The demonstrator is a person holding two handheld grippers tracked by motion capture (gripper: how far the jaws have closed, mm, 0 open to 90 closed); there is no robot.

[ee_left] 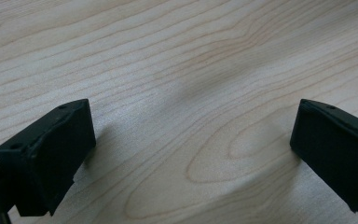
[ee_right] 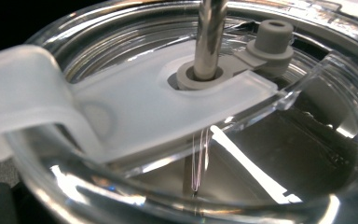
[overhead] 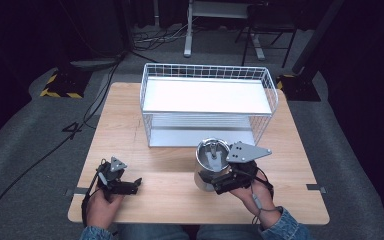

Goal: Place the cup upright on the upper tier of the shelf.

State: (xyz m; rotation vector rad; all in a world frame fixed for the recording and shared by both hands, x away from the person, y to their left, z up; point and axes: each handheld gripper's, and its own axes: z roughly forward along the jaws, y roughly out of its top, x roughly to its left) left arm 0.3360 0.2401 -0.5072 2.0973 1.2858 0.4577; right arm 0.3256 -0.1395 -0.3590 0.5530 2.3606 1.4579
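Observation:
A steel tumbler with a clear lid stands on the wooden table in front of the wire rack. My right gripper is closed on its lower side from the near right. The right gripper view looks down on the clear lid, its frosted flap, a grey plug and a metal straw through the centre hole. My left gripper lies on the table at the near left, its jaws wide apart over bare wood with nothing between them.
A white wire rack with a flat upper shelf and a lower shelf stands at the back middle of the table. Bare wood lies between the two grippers and left of the rack. Cables and stands sit on the grey floor beyond.

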